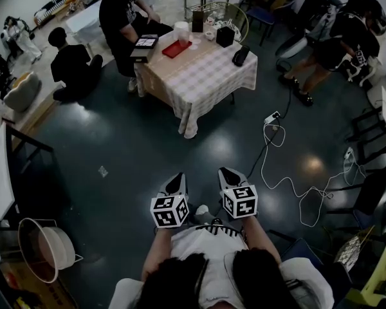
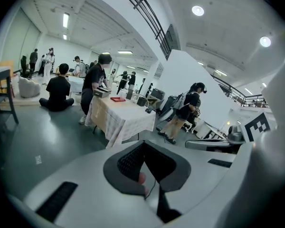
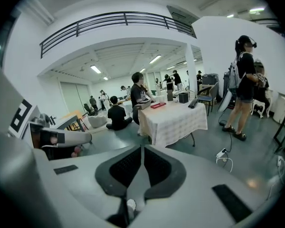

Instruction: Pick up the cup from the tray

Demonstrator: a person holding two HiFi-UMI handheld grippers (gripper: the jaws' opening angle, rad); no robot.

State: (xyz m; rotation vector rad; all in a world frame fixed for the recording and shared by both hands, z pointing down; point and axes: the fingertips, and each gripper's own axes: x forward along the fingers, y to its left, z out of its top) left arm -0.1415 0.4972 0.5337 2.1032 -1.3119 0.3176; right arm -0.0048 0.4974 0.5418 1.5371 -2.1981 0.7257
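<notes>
The left tool (image 1: pixel 177 180) and the right tool (image 1: pixel 230 174) are both closed and empty, well apart from the white cup (image 1: pixel 181 31) at the far end of the flat red tray (image 1: pixel 175 50) on the checked-cloth bench (image 1: pixel 206 76). The likely risks are tripping on the white floor cable (image 1: pixel 289 184) at the right, or bumping the person in black (image 1: pixel 119 18) at the bench's left edge. The dark floor (image 1: pixel 128 147) ahead lies open.

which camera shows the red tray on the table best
The head view: it looks down on the red tray, so its whole flat shape shows on the checked table. The left gripper view shows the tray side-on and far off, a thin red strip; the right gripper view shows the tray likewise.
</notes>
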